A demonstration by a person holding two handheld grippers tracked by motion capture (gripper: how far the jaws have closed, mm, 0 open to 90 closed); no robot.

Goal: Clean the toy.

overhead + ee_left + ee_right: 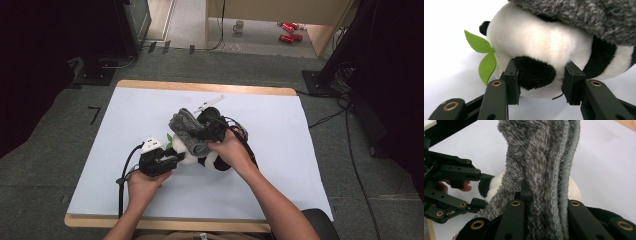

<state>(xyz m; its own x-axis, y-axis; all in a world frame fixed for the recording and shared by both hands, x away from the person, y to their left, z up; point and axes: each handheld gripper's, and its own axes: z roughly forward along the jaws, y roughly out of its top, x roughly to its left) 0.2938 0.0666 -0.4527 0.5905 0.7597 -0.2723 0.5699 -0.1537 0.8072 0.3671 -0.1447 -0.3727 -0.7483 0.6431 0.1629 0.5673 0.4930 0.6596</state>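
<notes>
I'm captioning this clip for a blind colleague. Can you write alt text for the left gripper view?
A plush panda lies on a white table, its white body with a black patch between the left gripper's two black jaws. Green felt leaves stick out beside it, and a fuzzy grey cloth drapes over its top.

The toy panda (200, 155) lies near the middle of the bench (280, 150), and everything in the way crowds around it. A grey sock (187, 131) drapes over the panda's top and far side, blocking that approach. The left hand-held gripper (172, 159) closes off the panda's near-left side, its pads pressed into the plush, with green leaves (485, 56) sticking out just beside it. The right hand-held gripper (202, 134), clamped on the sock, fills the room above and right of the panda. A small clip (209, 102) lies just beyond the panda. Left, right and nearer than the panda, the bench top is open white sheet.
</notes>
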